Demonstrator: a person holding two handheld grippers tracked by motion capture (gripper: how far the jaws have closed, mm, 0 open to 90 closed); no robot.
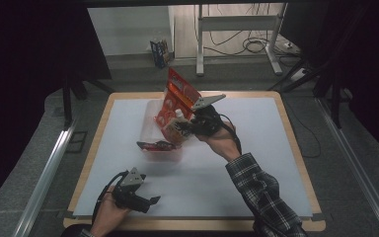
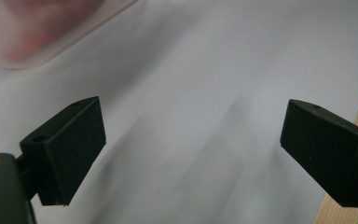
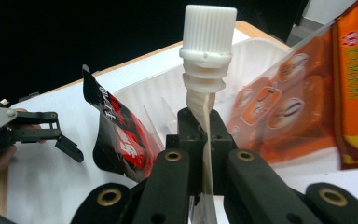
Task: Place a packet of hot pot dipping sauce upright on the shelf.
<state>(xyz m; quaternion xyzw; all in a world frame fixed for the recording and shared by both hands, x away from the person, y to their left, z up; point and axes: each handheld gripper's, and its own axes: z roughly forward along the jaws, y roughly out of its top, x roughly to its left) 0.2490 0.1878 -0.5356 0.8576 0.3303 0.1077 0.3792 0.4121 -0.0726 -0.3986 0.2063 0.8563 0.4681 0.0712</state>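
- Left claw (image 1: pixel 150 200) rests low at the near-left of the counter (image 1: pixel 256 192), on the white sheet close to the front edge; its jaws stand wide apart with nothing between them; in the left gripper view bare white sheet lies ahead, with the wooden border at the right.
- Clear tray (image 1: pixel 150 129) sits mid-counter, well apart from the left claw; a dark red packet (image 1: pixel 154 145) lies at its near end; a tall orange bag (image 1: pixel 176 98) stands tilted at its far end.
- Right claw (image 3: pixel 206 133) is clamped tight on the flat neck of a spouted pouch (image 3: pixel 204 88), just below the white ribbed cap (image 3: pixel 209 25); the pouch hangs over the tray, between the dark packet and the orange bag, spout upward.
- Right of the tray the white sheet is open up to the wooden edge; the checked sleeve (image 1: pixel 261 192) crosses it from the near side.
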